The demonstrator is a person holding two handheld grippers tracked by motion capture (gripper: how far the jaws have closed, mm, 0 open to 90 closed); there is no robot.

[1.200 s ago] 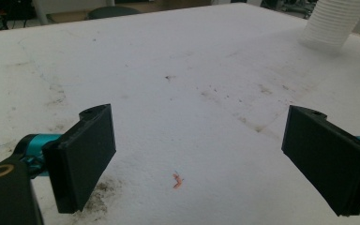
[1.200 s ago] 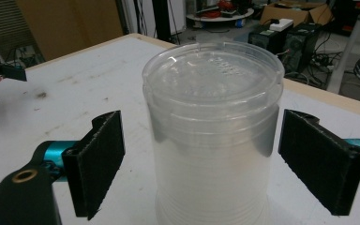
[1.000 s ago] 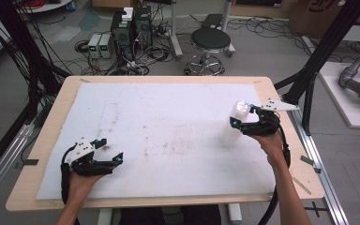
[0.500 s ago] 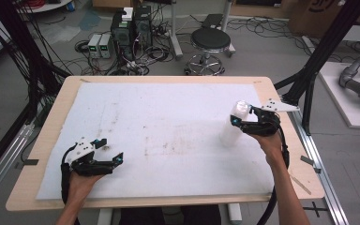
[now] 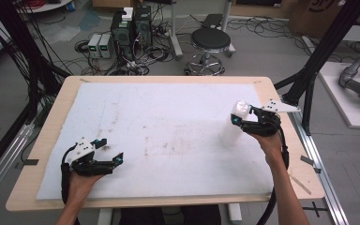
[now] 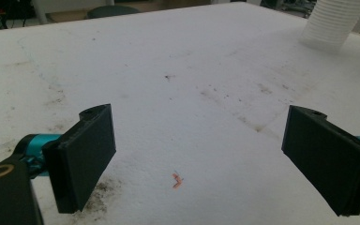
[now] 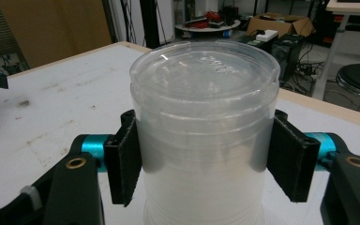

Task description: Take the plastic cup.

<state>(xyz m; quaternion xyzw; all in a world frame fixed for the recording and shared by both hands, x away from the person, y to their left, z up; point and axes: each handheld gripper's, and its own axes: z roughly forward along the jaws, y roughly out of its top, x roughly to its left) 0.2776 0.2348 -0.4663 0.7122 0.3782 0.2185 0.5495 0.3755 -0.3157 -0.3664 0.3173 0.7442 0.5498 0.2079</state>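
Item: stack of translucent plastic cups (image 7: 205, 136), upright on the right side of the bench (image 5: 168, 122), mouth down as far as can be judged. Right tool (image 7: 206, 157) pinches it near the top, one jaw on each side, likely to lift or steady it. Left tool (image 6: 206, 154): jaws spread, empty, resting low at the near left, seemingly waiting. Legible writing or brand: none.

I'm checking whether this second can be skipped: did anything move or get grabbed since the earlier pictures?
Nothing visibly changed. The right claw stays shut on the stack of cups standing on the table; the left claw stays open, resting near the front left corner.
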